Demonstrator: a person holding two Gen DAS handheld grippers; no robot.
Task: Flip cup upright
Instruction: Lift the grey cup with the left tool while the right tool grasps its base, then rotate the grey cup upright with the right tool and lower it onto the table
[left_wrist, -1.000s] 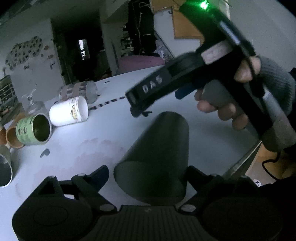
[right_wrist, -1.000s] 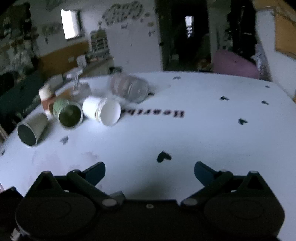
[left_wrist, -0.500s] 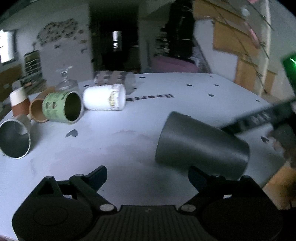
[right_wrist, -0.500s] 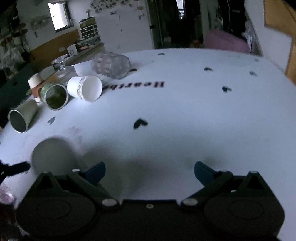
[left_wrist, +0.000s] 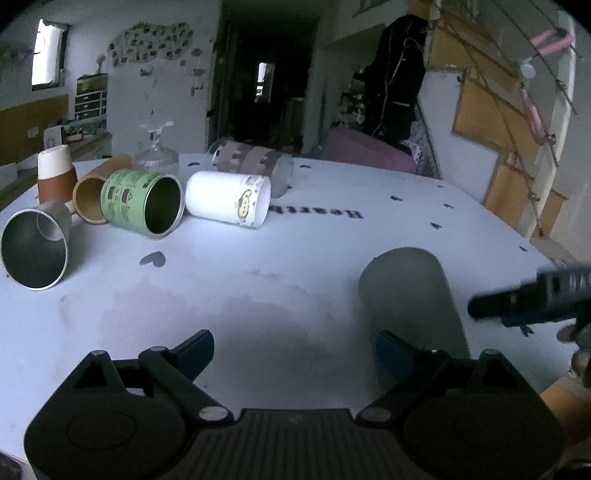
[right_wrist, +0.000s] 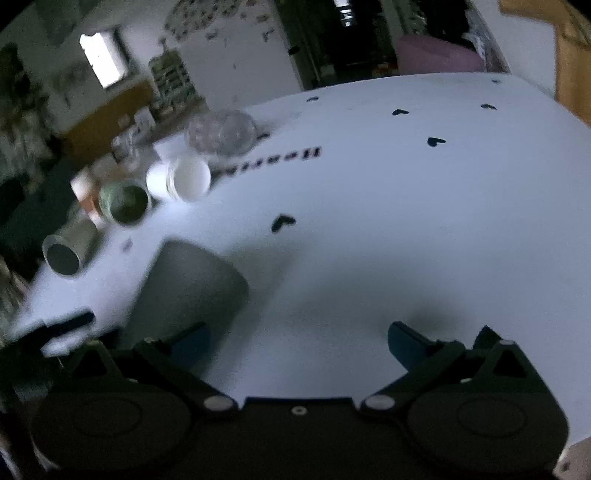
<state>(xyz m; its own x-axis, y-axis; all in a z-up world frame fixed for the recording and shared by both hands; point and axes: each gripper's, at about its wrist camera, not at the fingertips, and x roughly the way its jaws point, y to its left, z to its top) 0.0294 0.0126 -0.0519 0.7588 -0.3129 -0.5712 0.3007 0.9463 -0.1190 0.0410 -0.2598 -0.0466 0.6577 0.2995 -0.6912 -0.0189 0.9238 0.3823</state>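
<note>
grey cup (left_wrist: 408, 295) lies on its side on the white table (left_wrist: 295, 258), closed base facing away from my left camera, mouth end toward me and hidden behind my left gripper's right finger. not upright, so i judge the flip itself is not done yet.

my left gripper (left_wrist: 293, 349) is wide open, nothing between the fingers; the cup sits off to the right of the gap, just by the right fingertip, can't tell if it touches. my right gripper (right_wrist: 299, 341) is also spread wide and empty; in the right wrist view the grey cup (right_wrist: 192, 288) is beside the left finger, outside the gap, view is blurry. the tip of the right gripper also shows at the right edge of the left view, near the cup, apart from it.

left to do, as i read it: get a gripper around the cup, close, rotate it onto its base, release.

other stuff well apart at the far left: steel cup (left_wrist: 35, 251), green tin (left_wrist: 142, 201), white mug (left_wrist: 227, 197), patterned glass (left_wrist: 251, 162), all on their sides too; the glass goblet (left_wrist: 155, 151) is inverted, foot up. not touched.
</note>
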